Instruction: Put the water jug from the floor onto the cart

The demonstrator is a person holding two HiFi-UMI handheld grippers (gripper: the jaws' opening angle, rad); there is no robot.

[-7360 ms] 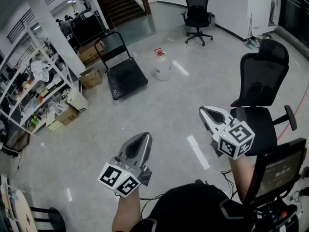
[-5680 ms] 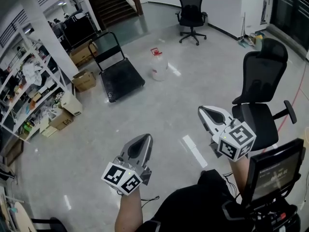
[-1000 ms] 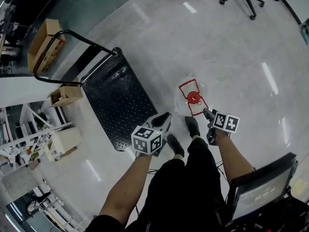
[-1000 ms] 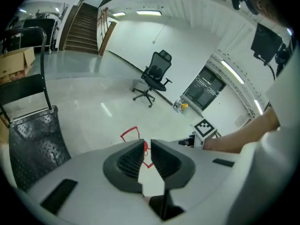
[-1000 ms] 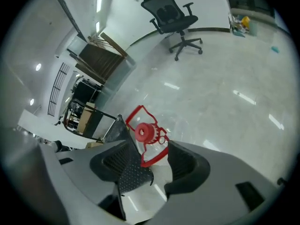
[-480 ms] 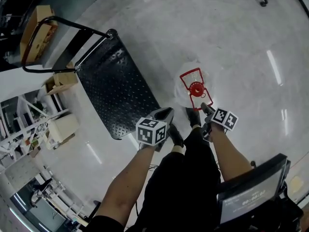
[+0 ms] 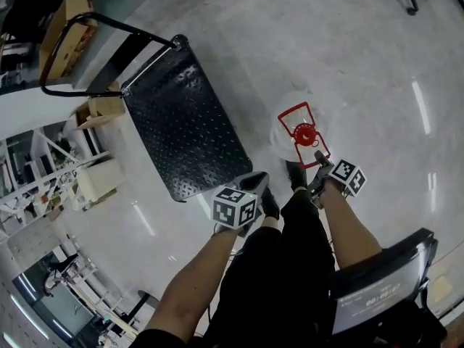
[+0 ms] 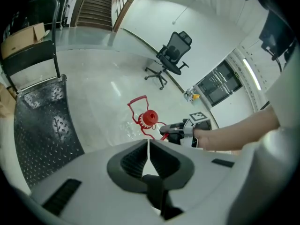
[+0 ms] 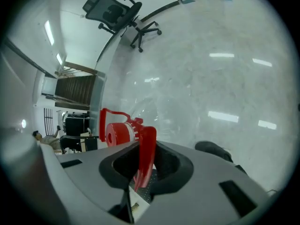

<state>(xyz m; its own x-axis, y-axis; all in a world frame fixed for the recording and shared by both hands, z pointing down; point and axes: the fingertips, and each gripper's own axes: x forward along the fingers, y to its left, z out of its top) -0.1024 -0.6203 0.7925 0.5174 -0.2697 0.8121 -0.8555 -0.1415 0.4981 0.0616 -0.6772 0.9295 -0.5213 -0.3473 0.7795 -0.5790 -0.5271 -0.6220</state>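
Note:
The clear water jug (image 7: 287, 119) with a red cap (image 7: 305, 133) and a red carrying handle stands on the floor, just right of the black cart (image 7: 185, 122). My right gripper (image 7: 319, 159) reaches its near side. Its jaws are closing, and the handle's red strip (image 9: 146, 146) is pinched between the pads. The cap (image 9: 115, 132) shows just beyond them. My left gripper (image 7: 257, 177) hovers left of the jug, shut and empty. Its camera sees the jug's cap (image 8: 149, 118) and the right gripper (image 8: 176, 129) ahead of its own shut jaws (image 8: 148, 142).
The cart's diamond-plate deck (image 8: 42, 135) lies to the left, its push handle (image 7: 109, 24) at the far end. Cardboard boxes (image 7: 101, 109) and shelving sit beyond it. My shoes (image 7: 296, 174) are close behind the jug. An office chair (image 8: 171, 55) stands farther off.
Both grippers have sunk toward the floor. The right one reached the jug's red handle and closed on it. The left one stayed shut beside the jug.

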